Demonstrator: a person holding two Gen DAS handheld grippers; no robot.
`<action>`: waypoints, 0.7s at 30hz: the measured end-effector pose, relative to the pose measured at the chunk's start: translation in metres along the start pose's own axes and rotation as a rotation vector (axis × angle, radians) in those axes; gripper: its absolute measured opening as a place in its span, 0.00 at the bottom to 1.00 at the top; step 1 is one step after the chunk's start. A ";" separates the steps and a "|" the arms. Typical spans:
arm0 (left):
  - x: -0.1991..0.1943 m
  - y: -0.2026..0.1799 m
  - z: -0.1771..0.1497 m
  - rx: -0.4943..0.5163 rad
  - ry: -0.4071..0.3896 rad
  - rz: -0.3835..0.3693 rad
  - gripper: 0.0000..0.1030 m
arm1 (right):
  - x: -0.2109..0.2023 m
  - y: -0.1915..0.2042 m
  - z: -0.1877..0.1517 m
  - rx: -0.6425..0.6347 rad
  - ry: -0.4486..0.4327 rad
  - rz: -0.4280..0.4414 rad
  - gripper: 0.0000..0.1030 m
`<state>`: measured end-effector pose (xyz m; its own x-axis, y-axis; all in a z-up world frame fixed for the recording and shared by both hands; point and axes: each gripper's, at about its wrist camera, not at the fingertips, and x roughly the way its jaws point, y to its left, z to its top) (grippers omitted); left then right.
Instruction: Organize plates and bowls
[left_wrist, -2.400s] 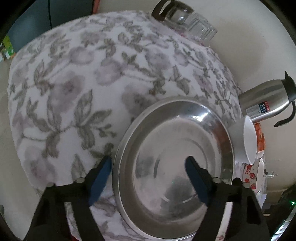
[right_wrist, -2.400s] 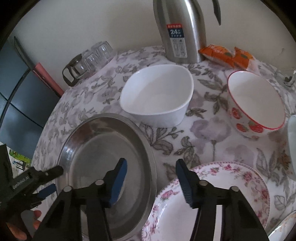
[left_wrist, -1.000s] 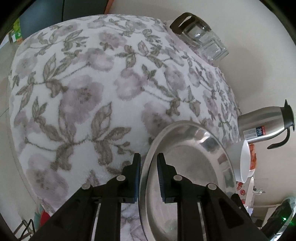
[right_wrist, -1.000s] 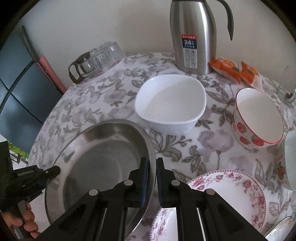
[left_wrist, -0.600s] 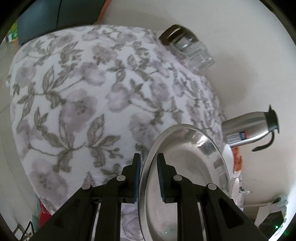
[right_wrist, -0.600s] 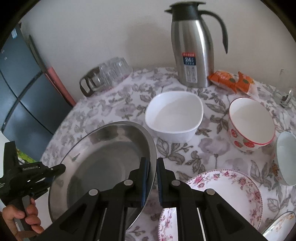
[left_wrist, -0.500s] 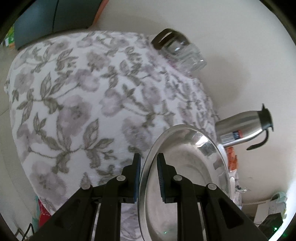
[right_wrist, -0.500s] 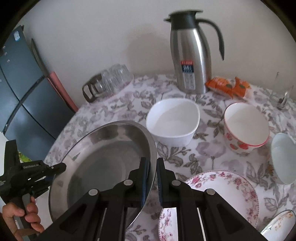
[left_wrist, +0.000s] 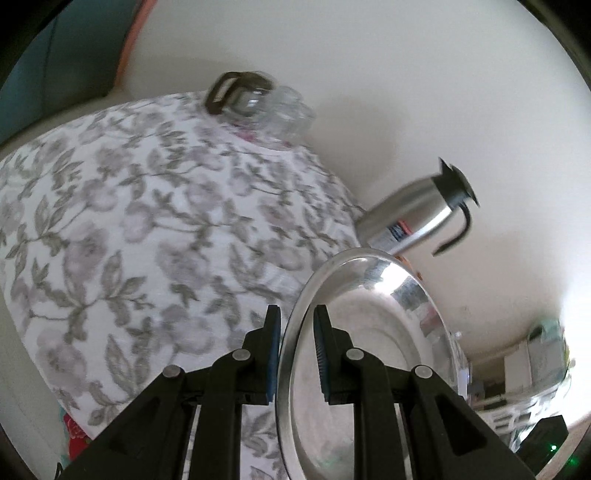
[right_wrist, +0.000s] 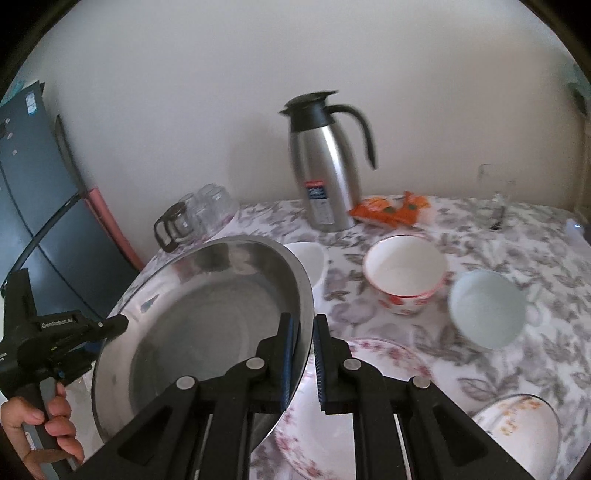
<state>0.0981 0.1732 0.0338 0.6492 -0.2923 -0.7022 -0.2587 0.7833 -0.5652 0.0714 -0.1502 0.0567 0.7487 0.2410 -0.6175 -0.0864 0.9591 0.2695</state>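
Large round steel basin (right_wrist: 207, 325): shiny, empty, tilted, raised off the desk (right_wrist: 517, 258), lower left of right-wrist frame, rim clamped on opposite sides.

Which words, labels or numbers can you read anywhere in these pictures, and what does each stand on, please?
"GenRobot.AI": white print on the left hand-held gripper, seen from the right wrist.
Label on the steel thermos jug: too blurred to read.
Sticker on the dark fridge: too small to read.
Orange snack packets: print blurred.
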 end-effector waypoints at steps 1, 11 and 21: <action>0.000 -0.007 -0.003 0.014 0.004 -0.020 0.17 | -0.004 -0.006 -0.001 0.011 -0.004 -0.007 0.12; 0.005 -0.066 -0.046 0.184 0.049 -0.110 0.17 | -0.041 -0.073 -0.025 0.105 -0.020 -0.085 0.12; 0.032 -0.088 -0.074 0.272 0.106 -0.080 0.18 | -0.031 -0.108 -0.040 0.146 -0.006 -0.127 0.11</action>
<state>0.0890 0.0538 0.0289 0.5780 -0.4035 -0.7093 0.0006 0.8694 -0.4941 0.0307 -0.2552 0.0172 0.7512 0.1181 -0.6494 0.1050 0.9500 0.2942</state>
